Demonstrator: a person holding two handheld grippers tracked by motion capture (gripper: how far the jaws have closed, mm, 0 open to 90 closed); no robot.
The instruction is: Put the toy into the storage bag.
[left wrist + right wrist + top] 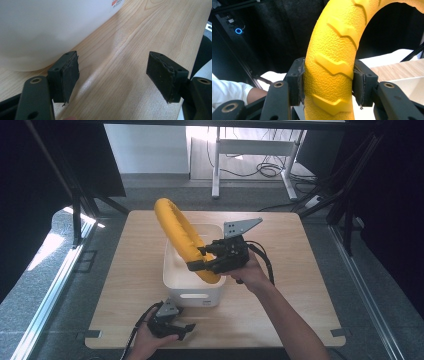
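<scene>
High view: the right gripper (200, 259) clamps a yellow ring (183, 236) tilted over the white bin (192, 296); the left gripper (187, 330) rests just before the bin.

Left gripper view: jaws wide apart, empty, beside the bin (47, 27).

Right gripper view: jaws pinch the ring (334, 62).

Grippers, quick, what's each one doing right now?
Left gripper: open, holding nothing, low over the table.
Right gripper: closed on the yellow ring.

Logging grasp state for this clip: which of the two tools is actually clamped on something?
The right tool, closed on the yellow ring above the white bin; the left tool is open, holding nothing.
</scene>
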